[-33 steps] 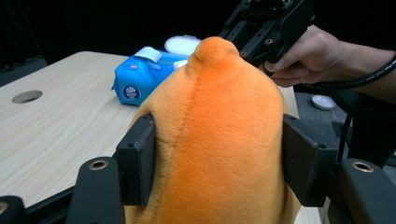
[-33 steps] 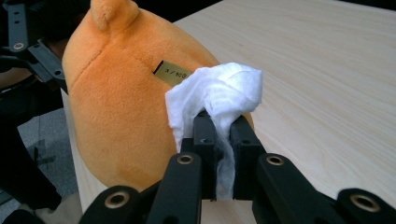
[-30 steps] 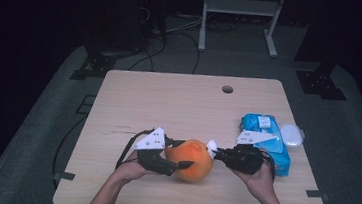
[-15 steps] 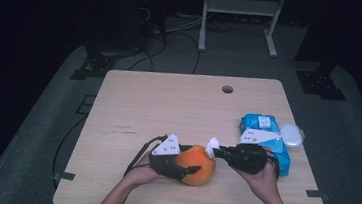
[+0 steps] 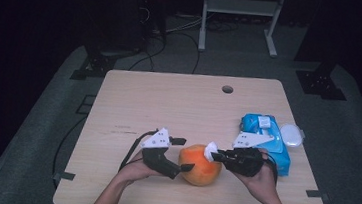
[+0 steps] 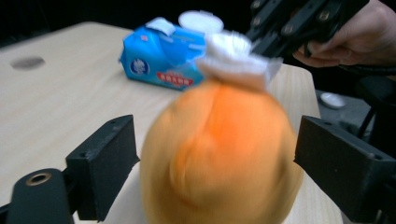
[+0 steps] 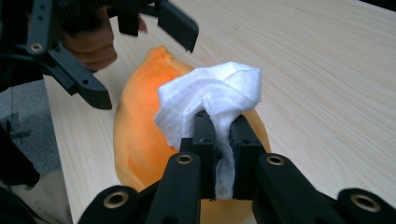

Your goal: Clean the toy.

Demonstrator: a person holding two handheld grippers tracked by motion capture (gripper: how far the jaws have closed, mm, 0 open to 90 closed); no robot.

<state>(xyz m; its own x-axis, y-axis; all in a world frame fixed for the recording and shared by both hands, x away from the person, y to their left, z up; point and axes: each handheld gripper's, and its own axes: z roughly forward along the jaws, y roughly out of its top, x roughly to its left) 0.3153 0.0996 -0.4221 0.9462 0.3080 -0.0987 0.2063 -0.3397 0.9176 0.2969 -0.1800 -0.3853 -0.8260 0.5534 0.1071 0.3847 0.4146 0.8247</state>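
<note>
An orange soft fruit-shaped thing lies near the table's front edge. My left gripper is at its left, and its jaws have just been opening. In the left gripper view they stand wide on either side of the orange thing, with the pads off it. My right gripper comes in from the right, shut on a folded white wipe. The wipe rests against the top of the orange thing.
A blue pack of wipes lies at the right side of the table, with a white round lid beside it. A small hole sits near the far edge. Dark floor, cables and stands lie beyond.
The left gripper's jaws have spread wide apart around the orange thing. The right gripper with the wipe has stayed on its top.
</note>
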